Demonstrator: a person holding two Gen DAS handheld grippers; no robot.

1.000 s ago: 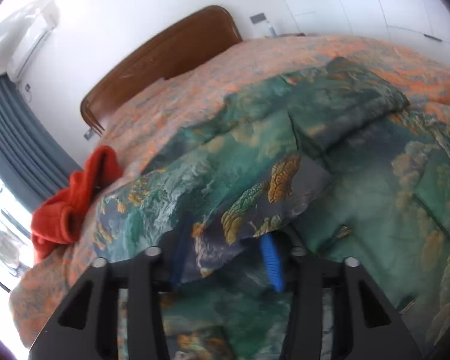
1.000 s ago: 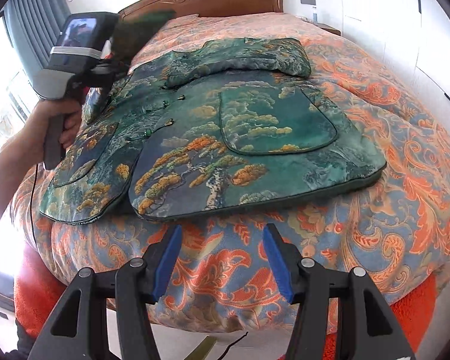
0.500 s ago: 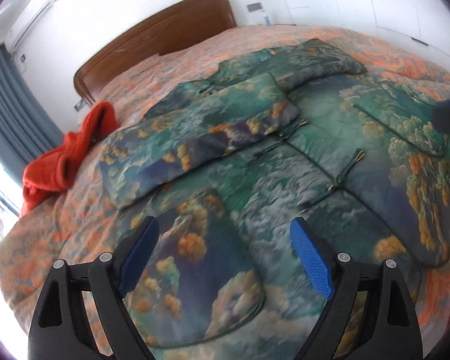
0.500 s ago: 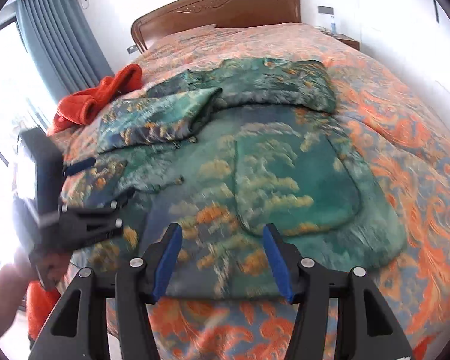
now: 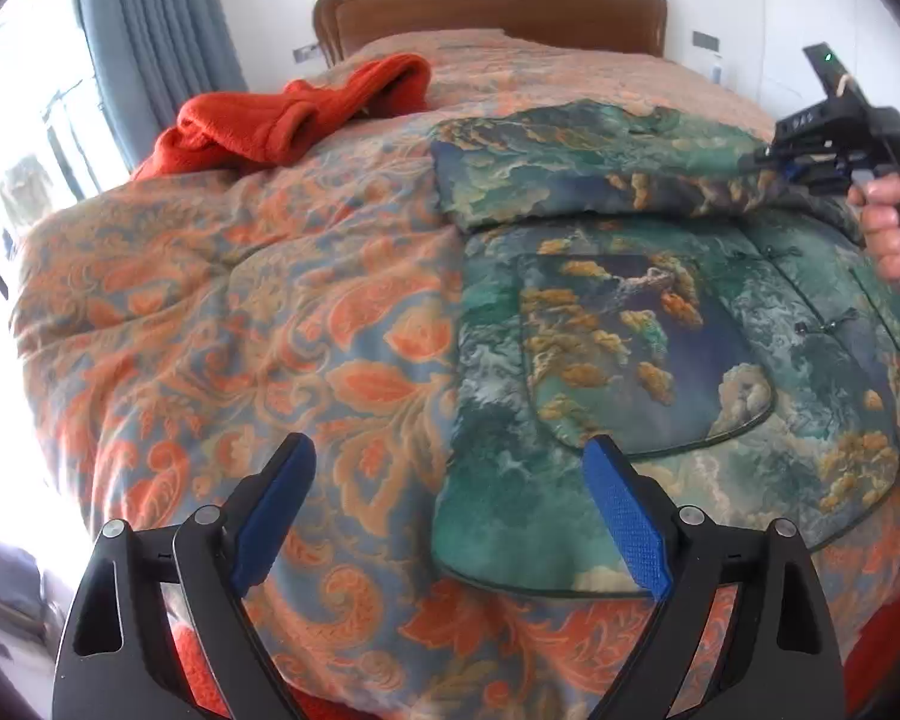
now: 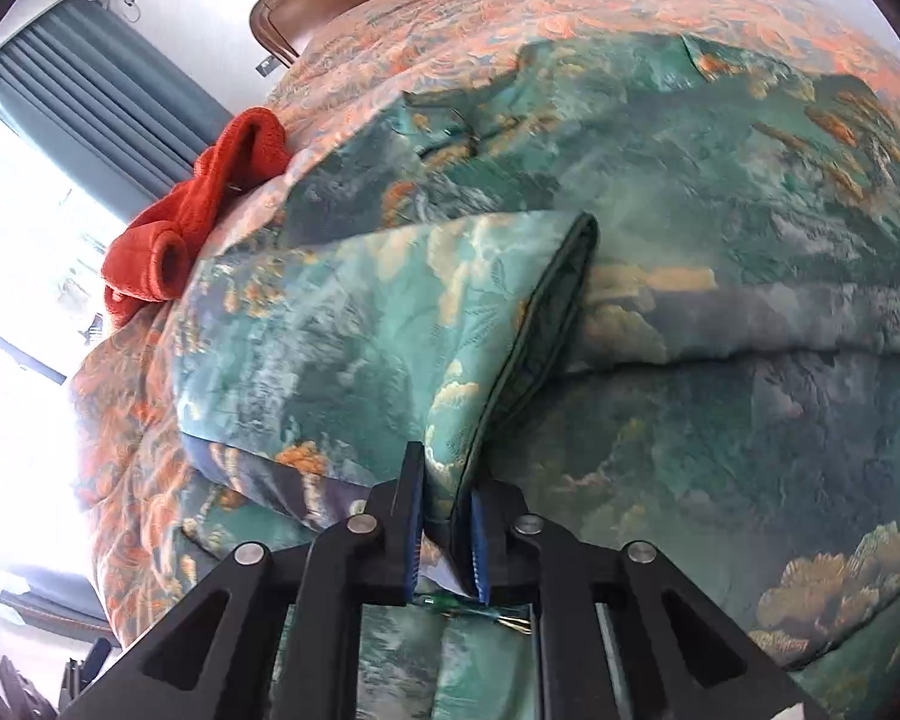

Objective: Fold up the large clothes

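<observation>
A large green padded jacket [image 5: 660,348] with cloud and tree print lies spread on the bed, one sleeve [image 5: 570,180] folded across its chest. My left gripper [image 5: 444,510] is open and empty, hovering over the jacket's lower left hem. My right gripper [image 6: 444,531] is shut on the cuff end of the folded sleeve [image 6: 390,324]. The right gripper also shows in the left wrist view [image 5: 792,165], at the sleeve's far right end.
The bed's orange paisley quilt [image 5: 240,312] fills the left half. A red knitted garment [image 5: 288,114] lies near the wooden headboard [image 5: 486,6]. Blue curtains [image 5: 150,42] and a bright window are on the left.
My left gripper let go of the sleeve, opened and drew back to the jacket's lower hem. My right gripper moved in and closed on the sleeve's cuff.
</observation>
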